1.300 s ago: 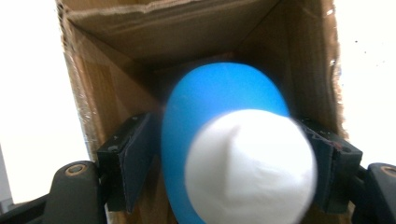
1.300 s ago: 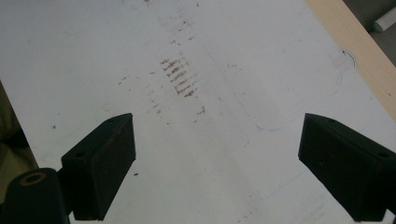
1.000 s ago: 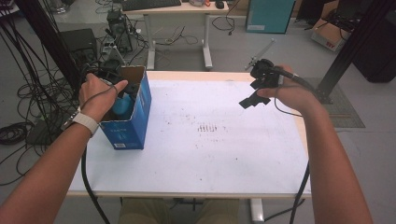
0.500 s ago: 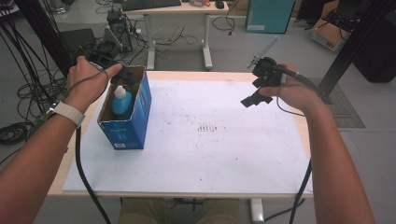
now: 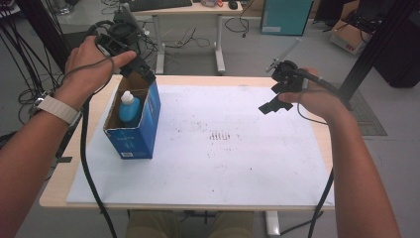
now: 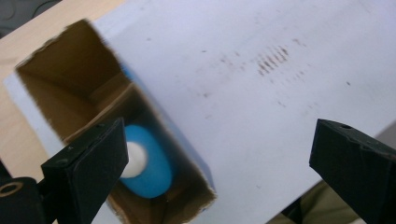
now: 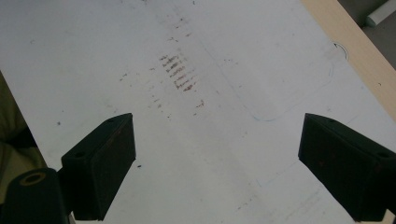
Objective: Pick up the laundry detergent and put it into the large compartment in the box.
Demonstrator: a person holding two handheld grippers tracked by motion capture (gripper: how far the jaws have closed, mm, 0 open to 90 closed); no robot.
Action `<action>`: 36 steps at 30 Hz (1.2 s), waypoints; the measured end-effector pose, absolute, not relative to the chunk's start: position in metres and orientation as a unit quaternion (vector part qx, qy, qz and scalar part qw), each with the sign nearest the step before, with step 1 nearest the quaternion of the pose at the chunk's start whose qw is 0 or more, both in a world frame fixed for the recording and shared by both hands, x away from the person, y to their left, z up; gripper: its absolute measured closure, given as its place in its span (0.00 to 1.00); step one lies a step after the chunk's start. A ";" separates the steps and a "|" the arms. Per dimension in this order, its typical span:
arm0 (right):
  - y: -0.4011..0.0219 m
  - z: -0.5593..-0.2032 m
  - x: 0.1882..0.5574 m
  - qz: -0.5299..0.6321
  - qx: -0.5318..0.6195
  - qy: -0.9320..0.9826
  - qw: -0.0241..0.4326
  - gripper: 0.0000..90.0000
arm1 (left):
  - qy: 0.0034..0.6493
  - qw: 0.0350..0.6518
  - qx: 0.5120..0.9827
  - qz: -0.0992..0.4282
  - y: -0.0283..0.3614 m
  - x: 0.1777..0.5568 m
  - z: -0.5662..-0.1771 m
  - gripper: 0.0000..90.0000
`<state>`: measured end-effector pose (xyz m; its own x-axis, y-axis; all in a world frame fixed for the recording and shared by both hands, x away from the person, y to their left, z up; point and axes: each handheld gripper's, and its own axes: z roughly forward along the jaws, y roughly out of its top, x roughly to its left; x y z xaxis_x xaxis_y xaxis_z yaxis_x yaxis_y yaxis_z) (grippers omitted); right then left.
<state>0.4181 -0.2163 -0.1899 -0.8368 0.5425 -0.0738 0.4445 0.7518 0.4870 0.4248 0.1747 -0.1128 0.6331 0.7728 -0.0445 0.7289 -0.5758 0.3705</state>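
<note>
A blue cardboard box [image 5: 133,130] stands open-topped on the left of the white sheet [image 5: 223,163]. Upright inside it is a blue bottle with a white cap [image 5: 128,106]. My left gripper [image 5: 136,67] hovers above the box's far end, open and holding nothing. In the left gripper view the box [image 6: 70,88] and the bottle [image 6: 148,161] lie below the left gripper [image 6: 219,163], its jaws wide apart. My right gripper [image 5: 275,97] hangs over the sheet's far right, open and holding nothing. In the right gripper view the right gripper [image 7: 217,163] has only stained sheet between its jaws.
The white sheet covers most of a wooden table [image 5: 59,191]. Dark smudges [image 5: 219,135] mark its middle. Behind the table stand a desk [image 5: 188,12] and a teal cabinet [image 5: 285,15]. Cables [image 5: 20,59] lie on the floor at the left, and a black post [image 5: 371,49] rises at the right.
My left gripper has risen out of the box and moved toward its far end, leaving the bottle standing inside. The right gripper has hardly moved.
</note>
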 end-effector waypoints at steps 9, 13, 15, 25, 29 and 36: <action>-0.221 -0.191 0.416 0.229 0.273 0.928 0.105 0.12 | 0.306 0.161 0.938 0.041 0.131 0.404 -0.101 0.06; -0.224 -0.193 0.416 0.230 0.275 0.927 0.107 0.12 | 0.264 0.156 0.951 0.031 0.113 0.396 -0.100 0.06; -0.225 -0.193 0.415 0.231 0.276 0.927 0.108 0.12 | 0.246 0.157 0.956 0.026 0.107 0.393 -0.100 0.06; -0.231 -0.197 0.411 0.232 0.282 0.925 0.099 0.12 | 0.177 0.136 0.975 0.001 0.083 0.386 -0.113 0.06; -0.233 -0.198 0.410 0.232 0.286 0.924 0.098 0.12 | 0.138 0.132 0.982 -0.006 0.073 0.381 -0.122 0.06; -0.235 -0.201 0.409 0.232 0.289 0.924 0.096 0.12 | 0.101 0.134 0.986 -0.006 0.058 0.373 -0.132 0.06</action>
<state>0.4091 -0.2350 -0.2013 -0.8147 0.5783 -0.0430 0.4892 0.7252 0.4845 0.3733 0.0576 -0.1323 0.9795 0.1979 -0.0387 0.2011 -0.9437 0.2626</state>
